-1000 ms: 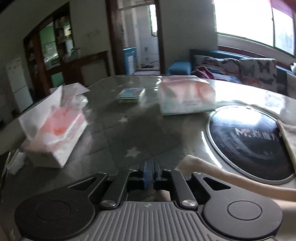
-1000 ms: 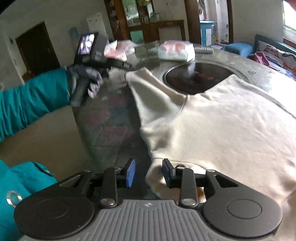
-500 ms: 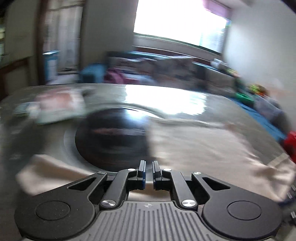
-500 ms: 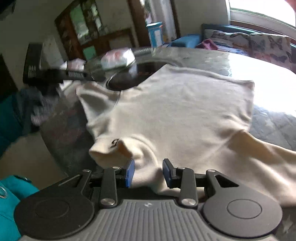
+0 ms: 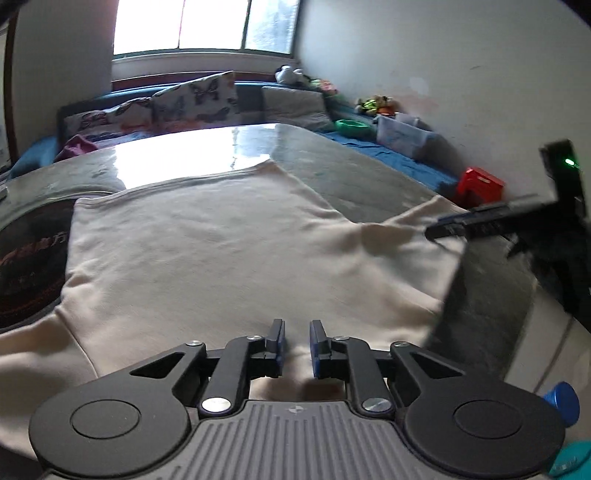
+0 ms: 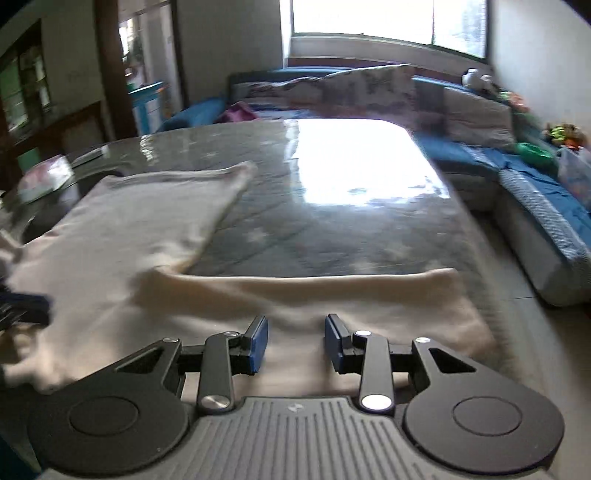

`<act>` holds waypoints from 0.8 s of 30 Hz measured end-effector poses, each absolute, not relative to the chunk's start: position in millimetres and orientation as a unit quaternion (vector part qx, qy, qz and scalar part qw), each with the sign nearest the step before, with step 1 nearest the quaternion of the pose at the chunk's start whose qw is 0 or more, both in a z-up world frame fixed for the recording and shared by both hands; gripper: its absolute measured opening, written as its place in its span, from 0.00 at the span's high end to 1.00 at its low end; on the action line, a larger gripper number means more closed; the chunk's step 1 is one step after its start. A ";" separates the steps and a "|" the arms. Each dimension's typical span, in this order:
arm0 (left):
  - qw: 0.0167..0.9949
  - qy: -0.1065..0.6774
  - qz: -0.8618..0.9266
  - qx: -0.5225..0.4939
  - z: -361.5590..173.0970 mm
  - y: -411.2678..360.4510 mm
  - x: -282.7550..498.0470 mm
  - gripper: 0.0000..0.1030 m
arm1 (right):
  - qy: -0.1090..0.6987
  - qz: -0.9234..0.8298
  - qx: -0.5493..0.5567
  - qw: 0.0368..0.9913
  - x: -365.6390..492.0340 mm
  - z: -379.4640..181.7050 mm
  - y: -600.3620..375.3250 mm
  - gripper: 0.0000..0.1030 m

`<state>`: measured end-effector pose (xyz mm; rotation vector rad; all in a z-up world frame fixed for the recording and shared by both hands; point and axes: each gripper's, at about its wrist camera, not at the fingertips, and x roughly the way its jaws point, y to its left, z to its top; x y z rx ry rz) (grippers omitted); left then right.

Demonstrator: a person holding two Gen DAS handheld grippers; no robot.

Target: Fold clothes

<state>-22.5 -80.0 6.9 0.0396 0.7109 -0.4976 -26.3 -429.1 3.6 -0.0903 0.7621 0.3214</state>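
Cream sweatshirt lay spread flat on the glass-topped table, one sleeve stretched toward the table's near edge. Left gripper hovered low over the near hem, fingers slightly apart, nothing between. Right gripper hung over the sleeve, fingers wide apart, empty. Sofa beyond the table, under a bright window.
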 end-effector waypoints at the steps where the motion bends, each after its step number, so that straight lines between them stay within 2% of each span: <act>1: 0.907 0.342 -0.244 0.020 7.2 -80.3 -25.4 0.85 | 0.369 0.148 -0.046 0.917 -24.5 3.0 -436.0 0.66; 4: 0.905 0.343 -0.251 0.009 7.5 -76.6 -29.2 0.84 | 0.365 0.120 -0.050 0.922 -18.3 2.1 -456.1 0.61; 8: 0.902 0.344 -0.260 -0.002 7.4 -75.6 -29.8 0.77 | 0.363 0.077 -0.042 0.928 -7.5 -0.7 -478.2 0.58; 19: 0.929 0.346 -0.105 -0.082 9.3 -2.2 31.6 0.75 | 0.362 0.074 -0.066 0.927 -4.5 0.9 -471.5 0.57; 24: 0.932 0.339 -0.064 -0.112 5.2 28.7 35.7 0.74 | 0.365 0.070 -0.073 0.926 -2.2 2.3 -471.0 0.51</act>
